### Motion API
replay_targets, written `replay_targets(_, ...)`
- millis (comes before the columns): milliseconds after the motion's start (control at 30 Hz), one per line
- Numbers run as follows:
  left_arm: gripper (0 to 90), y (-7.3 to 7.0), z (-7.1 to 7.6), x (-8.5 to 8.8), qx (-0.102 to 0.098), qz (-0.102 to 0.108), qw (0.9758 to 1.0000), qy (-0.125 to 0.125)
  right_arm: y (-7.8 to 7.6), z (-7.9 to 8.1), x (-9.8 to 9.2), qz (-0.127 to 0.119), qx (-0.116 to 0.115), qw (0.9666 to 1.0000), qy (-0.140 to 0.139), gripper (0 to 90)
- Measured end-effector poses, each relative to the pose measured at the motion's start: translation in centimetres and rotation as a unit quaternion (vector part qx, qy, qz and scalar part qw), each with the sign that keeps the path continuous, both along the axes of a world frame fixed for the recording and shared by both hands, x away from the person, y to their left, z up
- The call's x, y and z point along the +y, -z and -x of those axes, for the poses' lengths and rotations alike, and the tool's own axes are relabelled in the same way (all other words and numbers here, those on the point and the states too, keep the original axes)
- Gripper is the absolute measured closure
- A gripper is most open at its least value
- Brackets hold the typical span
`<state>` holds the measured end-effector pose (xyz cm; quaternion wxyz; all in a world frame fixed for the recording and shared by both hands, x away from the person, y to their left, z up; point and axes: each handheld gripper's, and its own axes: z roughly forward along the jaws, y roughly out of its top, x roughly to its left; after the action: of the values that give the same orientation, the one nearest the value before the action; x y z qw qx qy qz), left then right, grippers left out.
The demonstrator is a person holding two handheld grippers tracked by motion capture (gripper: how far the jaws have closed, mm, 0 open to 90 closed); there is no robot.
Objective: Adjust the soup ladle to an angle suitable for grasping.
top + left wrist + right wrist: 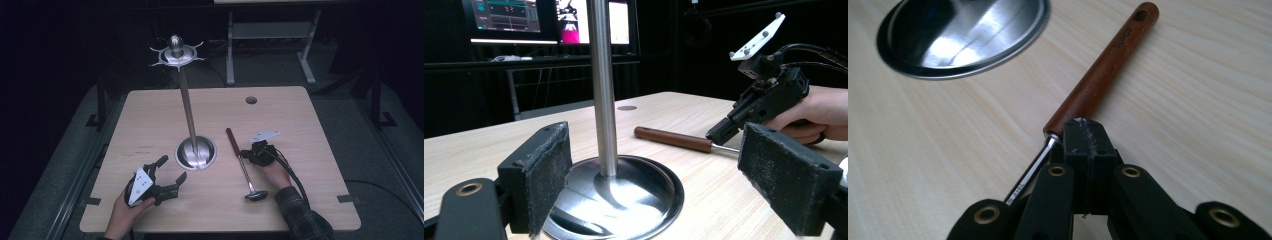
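A light wooden table (150,120) carries a tall steel utensil stand (187,107), its pole rising from a round dished base (624,200) near the table's middle to a crown of hooks (176,54) at the top. Just right of the base lies a ladle (243,165), flat on the wood, with its brown wooden handle (1103,70) pointing away from the person and its metal bowl (256,195) toward the near edge. The left gripper (172,176) hovers just left of the base, jaws wide apart and holding nothing. The right gripper (1087,145) sits beside the ladle where handle meets metal shaft, its jaws pressed together; whether they pinch the shaft cannot be told.
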<state>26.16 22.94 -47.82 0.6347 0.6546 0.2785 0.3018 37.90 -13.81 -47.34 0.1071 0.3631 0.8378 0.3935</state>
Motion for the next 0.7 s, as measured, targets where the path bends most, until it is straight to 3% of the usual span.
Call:
replay_targets(533, 13.4, 0.0, 0.0, 0.0, 0.000, -0.001, 1.0000, 0.001, -0.2, 0.8, 2.2, 0.000, -0.002, 0.9980, -0.064, 89.8)
replay_targets(700, 13.3, 0.0, 0.0, 0.0, -0.001, -0.002, 1.0000, 0.001, -1.1, 1.2, 2.0, 0.006, 0.003, 0.9981, -0.061, 89.8)
